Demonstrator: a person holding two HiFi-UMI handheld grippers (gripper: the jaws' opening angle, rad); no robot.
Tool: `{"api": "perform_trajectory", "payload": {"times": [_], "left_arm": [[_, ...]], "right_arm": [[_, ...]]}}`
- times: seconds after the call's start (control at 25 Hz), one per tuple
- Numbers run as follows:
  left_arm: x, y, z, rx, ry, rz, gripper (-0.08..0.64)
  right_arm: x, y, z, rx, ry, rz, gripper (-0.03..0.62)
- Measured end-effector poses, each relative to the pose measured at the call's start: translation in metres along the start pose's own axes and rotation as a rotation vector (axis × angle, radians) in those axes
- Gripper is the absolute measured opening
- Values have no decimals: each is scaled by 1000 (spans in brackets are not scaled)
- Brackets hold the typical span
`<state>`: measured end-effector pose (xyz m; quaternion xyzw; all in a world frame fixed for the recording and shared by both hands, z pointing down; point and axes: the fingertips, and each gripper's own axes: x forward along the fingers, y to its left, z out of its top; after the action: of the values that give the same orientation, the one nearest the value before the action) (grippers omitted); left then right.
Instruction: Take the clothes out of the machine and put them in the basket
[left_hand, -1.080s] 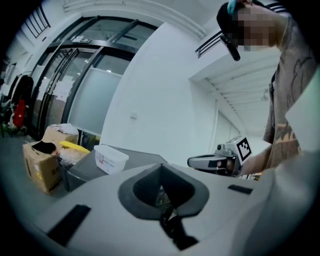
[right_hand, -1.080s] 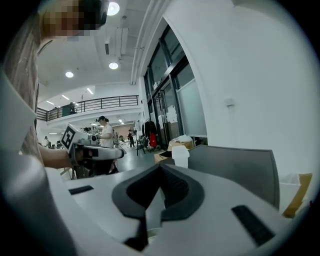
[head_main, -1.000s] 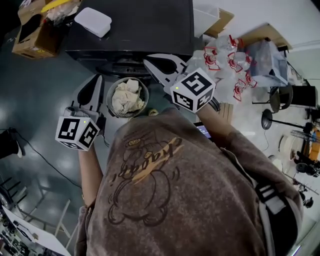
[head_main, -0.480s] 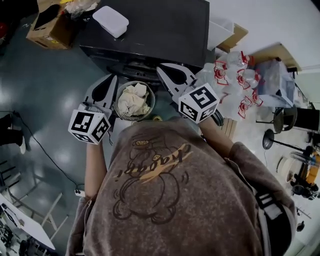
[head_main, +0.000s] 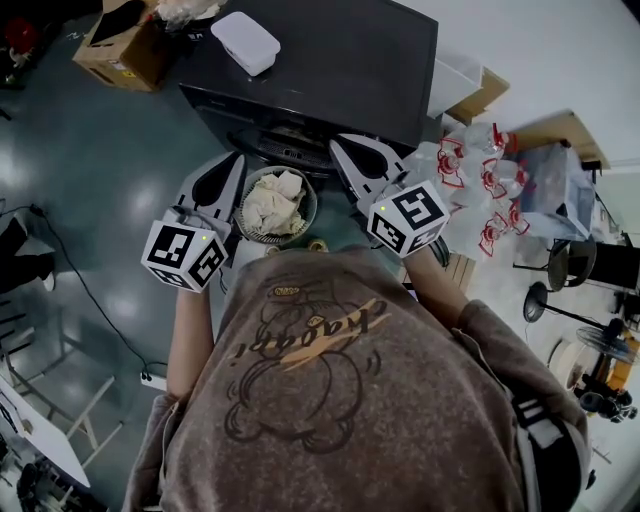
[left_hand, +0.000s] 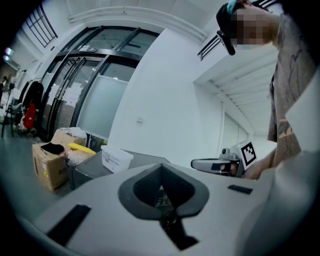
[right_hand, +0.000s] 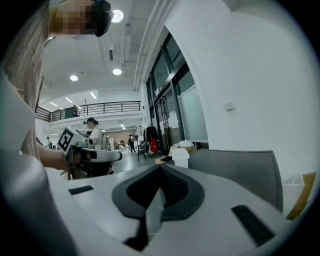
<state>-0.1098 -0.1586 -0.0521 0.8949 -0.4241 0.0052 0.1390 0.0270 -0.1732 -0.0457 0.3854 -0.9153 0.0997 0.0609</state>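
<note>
A round basket (head_main: 309, 208) stands on the floor in front of the black machine (head_main: 340, 60), with crumpled cream clothes (head_main: 270, 203) lying in it. My left gripper (head_main: 231, 160) hangs just left of the basket, shut with nothing between its fingers; its tips (left_hand: 161, 168) meet in the left gripper view. On the basket's right my right gripper (head_main: 341, 143) is held near the machine's front, also shut and empty, with tips closed (right_hand: 160, 168) in its own view. Each gripper view shows the other gripper: the right one (left_hand: 215, 164) and the left one (right_hand: 95, 156). The machine's opening is hidden.
A white lidded box (head_main: 245, 42) lies on top of the machine. A cardboard box (head_main: 125, 45) stands at the machine's left. Several clear bottles with red caps (head_main: 478, 180) crowd the floor at the right, near a table (head_main: 560, 130) and lamp stands.
The head view has swung, so machine and basket sit further right in the picture. Both grippers keep their places beside the basket and stay shut.
</note>
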Motion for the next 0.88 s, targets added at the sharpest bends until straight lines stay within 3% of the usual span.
{"api": "perform_trajectory", "payload": {"times": [0.36,0.88], "left_arm": [[-8,-6,-3,29,-9,5,6],[-26,-9,-16,-7,-22,52,6]], "right_arm": [[-4,13,-4,4,-19,11,-3],[-3,35,-10,4,-21,60,-5]]}}
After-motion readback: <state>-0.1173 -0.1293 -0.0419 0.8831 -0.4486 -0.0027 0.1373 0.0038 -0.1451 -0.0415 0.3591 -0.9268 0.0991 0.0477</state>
